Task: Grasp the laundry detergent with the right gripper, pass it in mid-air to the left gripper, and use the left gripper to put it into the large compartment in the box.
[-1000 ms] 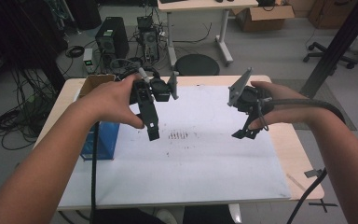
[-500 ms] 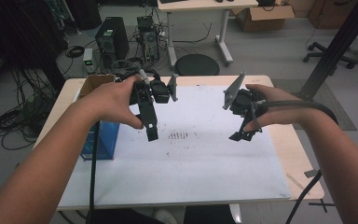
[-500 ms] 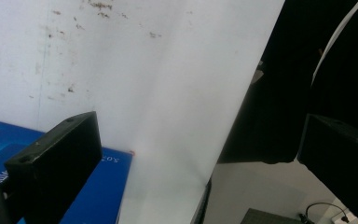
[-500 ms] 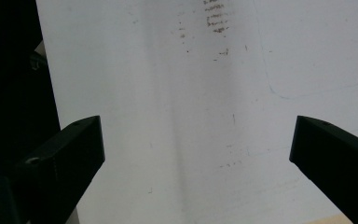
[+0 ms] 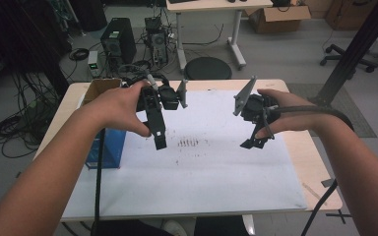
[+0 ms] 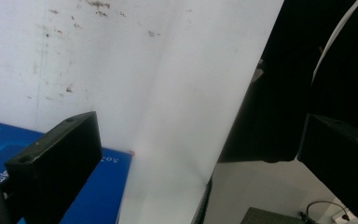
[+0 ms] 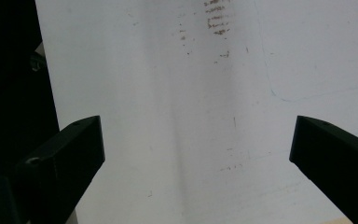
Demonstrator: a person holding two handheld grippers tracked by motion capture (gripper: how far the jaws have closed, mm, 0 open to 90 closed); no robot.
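Black tools [image 5: 160, 140] [image 5: 256, 142]: two; one blue box [image 5: 109, 150].

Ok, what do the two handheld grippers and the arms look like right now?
Both are black. The left gripper and right gripper each carry a grey three-cornered plate on top and trail a black cable. Their tongs are blocky black bars with small holes in them. The forearms are bare, with no sleeves or gloves in sight.
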